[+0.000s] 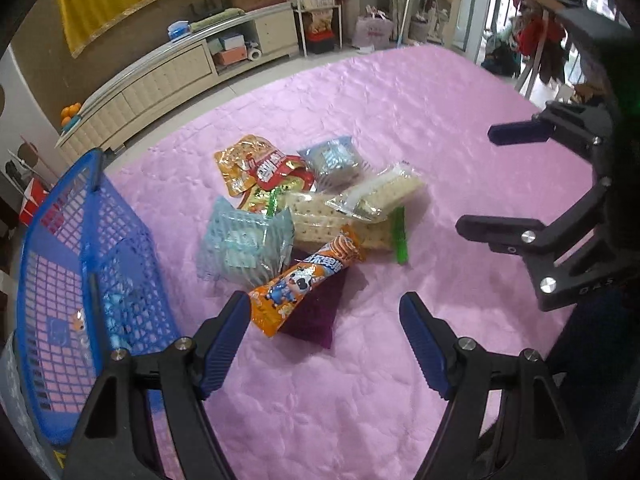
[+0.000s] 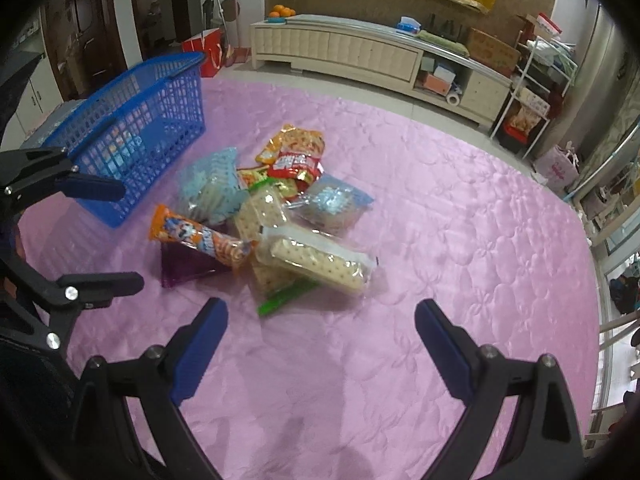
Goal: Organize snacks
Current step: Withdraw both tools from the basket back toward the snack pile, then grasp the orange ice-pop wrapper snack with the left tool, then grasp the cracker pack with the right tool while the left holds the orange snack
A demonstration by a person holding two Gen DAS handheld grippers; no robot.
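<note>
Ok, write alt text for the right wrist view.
Open right gripper hovers over a pink quilt, facing a pile of snack packets. A blue basket sits behind the pile to the left; the open left gripper enters from the left edge.

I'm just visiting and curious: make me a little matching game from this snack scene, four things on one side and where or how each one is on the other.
Things:
1. blue basket
2. orange cartoon snack tube
3. purple packet
4. left gripper

States:
A. partly under another snack
B. open, holding nothing
C. standing beside the pile
D. lying across a darker packet

Pairs: 1-C, 2-D, 3-A, 4-B
</note>
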